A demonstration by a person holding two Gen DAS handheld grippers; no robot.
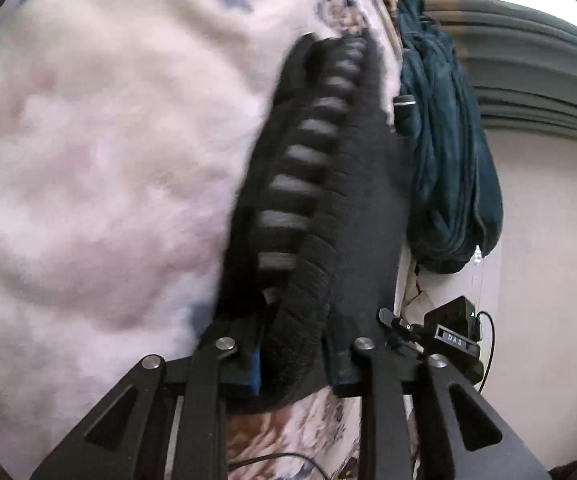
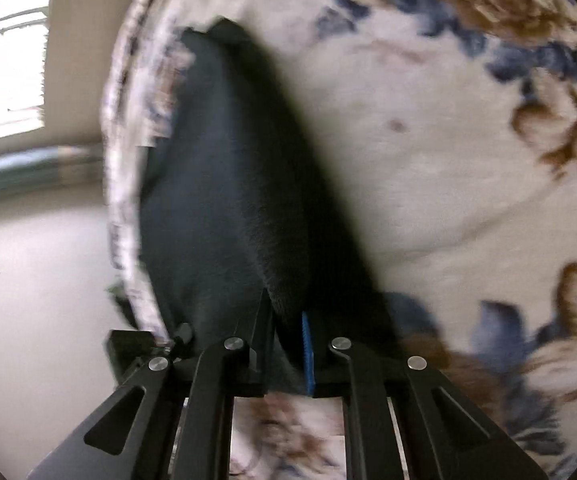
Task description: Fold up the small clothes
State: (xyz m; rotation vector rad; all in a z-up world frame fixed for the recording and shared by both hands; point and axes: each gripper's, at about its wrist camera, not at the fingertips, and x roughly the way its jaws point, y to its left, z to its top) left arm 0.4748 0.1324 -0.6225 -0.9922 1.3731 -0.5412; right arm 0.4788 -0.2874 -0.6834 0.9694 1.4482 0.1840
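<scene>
Both views. A small black garment [image 1: 352, 208] hangs stretched between the two tools above a floral blanket [image 1: 88, 160]. The left gripper [image 1: 292, 356] is clamped on its ribbed edge; the right gripper [image 2: 286, 356] pinches a plain edge. The knit looks light, soft and limp, so it probably sags and bunches; holds near corners or the firmer ribbed band seem best.

The left tongs [image 1: 292, 360] clamp a black ribbed garment [image 1: 328, 184] above a floral blanket [image 1: 100, 168].
</scene>
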